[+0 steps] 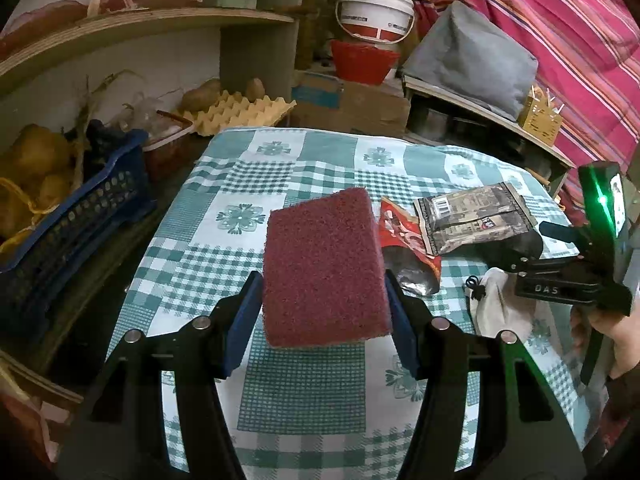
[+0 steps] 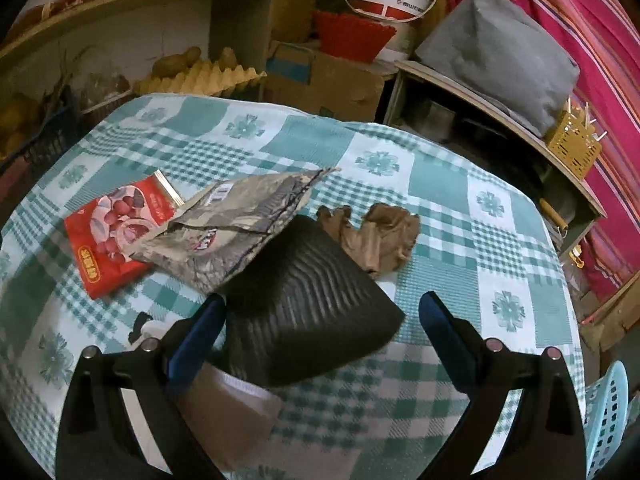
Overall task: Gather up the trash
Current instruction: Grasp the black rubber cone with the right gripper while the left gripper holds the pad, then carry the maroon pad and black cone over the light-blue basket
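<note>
My left gripper (image 1: pixel 322 284) is shut on a maroon scouring sponge (image 1: pixel 324 264) and holds it above the checked tablecloth (image 1: pixel 224 184). To its right lie a red snack wrapper (image 1: pixel 404 236), a grey-brown printed wrapper (image 1: pixel 472 216) and a white cloth pouch (image 1: pixel 496 304). My right gripper (image 2: pixel 320 312) is open over a black ribbed pouch (image 2: pixel 304 312); it also shows in the left wrist view (image 1: pixel 560 276). The grey-brown wrapper (image 2: pixel 236 224) rests on the black pouch, with the red wrapper (image 2: pixel 112 232) left and a crumpled brown paper (image 2: pixel 380 236) behind.
A blue crate (image 1: pixel 72 216) with potatoes stands left of the table. An egg tray (image 1: pixel 240 114), a cardboard box (image 1: pixel 352 104), a red basket (image 1: pixel 362 60) and a white bucket (image 1: pixel 374 14) stand behind. A light blue basket (image 2: pixel 608 420) is at the right edge.
</note>
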